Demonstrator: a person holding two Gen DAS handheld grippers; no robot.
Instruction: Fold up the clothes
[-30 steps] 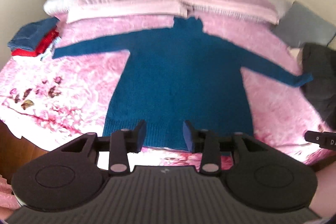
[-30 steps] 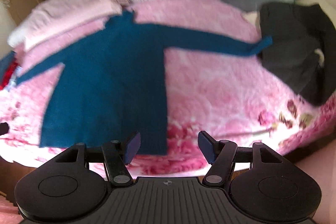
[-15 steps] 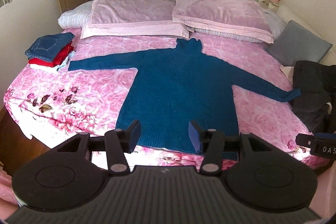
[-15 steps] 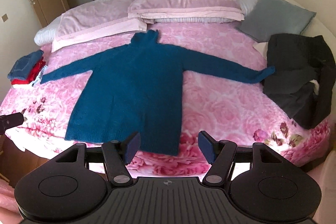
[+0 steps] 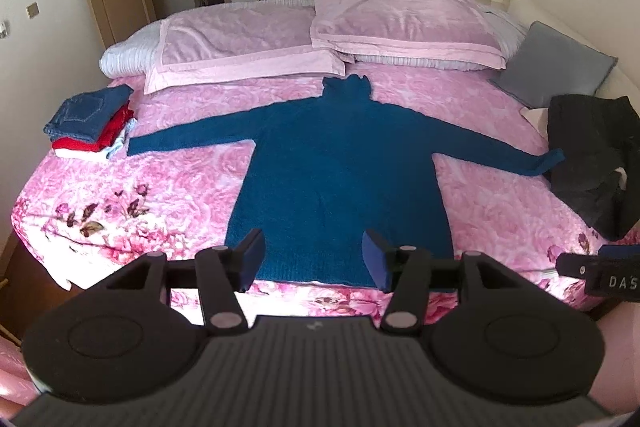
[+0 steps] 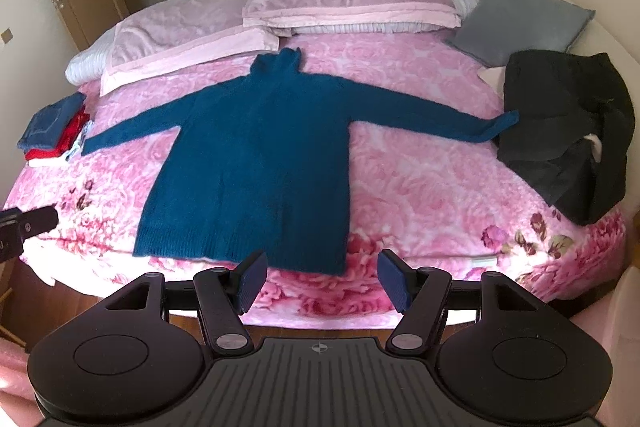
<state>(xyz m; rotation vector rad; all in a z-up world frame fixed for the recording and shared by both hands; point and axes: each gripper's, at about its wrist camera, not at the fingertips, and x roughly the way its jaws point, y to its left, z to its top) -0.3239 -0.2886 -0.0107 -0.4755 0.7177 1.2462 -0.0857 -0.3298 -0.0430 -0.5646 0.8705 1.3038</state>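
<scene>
1. The teal sweater (image 5: 340, 179) is spread flat, front down or up I can't tell, in the middle of the bed (image 5: 180, 195). It's a fuzzy knit with a high neck pointing at the pillows (image 5: 404, 23) and a ribbed hem along the near edge of the bed.
2. Both sleeves are stretched straight out to the sides. The cuff on one side ends just beside a stack of folded clothes (image 5: 90, 121), jeans on top, red and white stuff under them. The other cuff touches a dark rumpled garment (image 5: 592, 159) heaped at the opposite edge.
3. No bins or baskets here, just the pink floral bedspread carrying everything. A grey cushion (image 5: 556, 65) sits near the dark heap.
4. Left gripper (image 5: 316, 261): fingers spread wide with nothing between them, hanging above the sweater hem.
5. Right gripper (image 6: 322, 275): same deal, fingers parted and empty, over the bed edge just past the hem's corner.
6. Each gripper pokes into the edge of the other camera's view.
</scene>
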